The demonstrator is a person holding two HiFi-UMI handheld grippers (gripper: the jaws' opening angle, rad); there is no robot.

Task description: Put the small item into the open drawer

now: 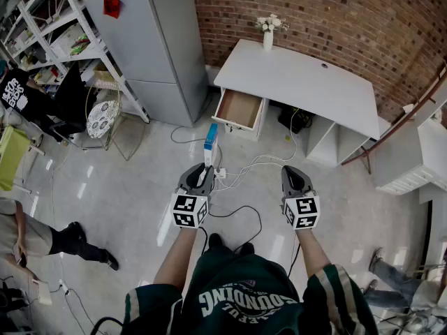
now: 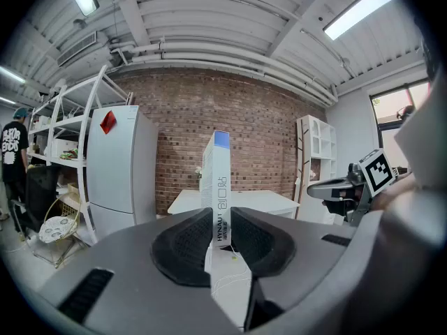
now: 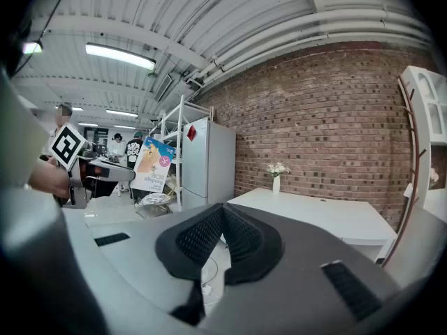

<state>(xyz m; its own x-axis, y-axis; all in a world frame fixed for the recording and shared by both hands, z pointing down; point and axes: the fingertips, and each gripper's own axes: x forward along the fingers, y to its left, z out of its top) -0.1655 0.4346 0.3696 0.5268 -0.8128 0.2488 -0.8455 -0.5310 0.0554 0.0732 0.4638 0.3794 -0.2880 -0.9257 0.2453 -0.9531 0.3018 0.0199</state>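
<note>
Left gripper [image 2: 222,246] around upright box [image 2: 216,187].

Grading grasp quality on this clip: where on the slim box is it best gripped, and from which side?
Likely by its two broad flat faces near one end, coming in from that end. The box is thin and long, so the flat faces sit flush between the jaws; the left gripper holds it so, with the long free end pointing ahead toward the open drawer.
</note>
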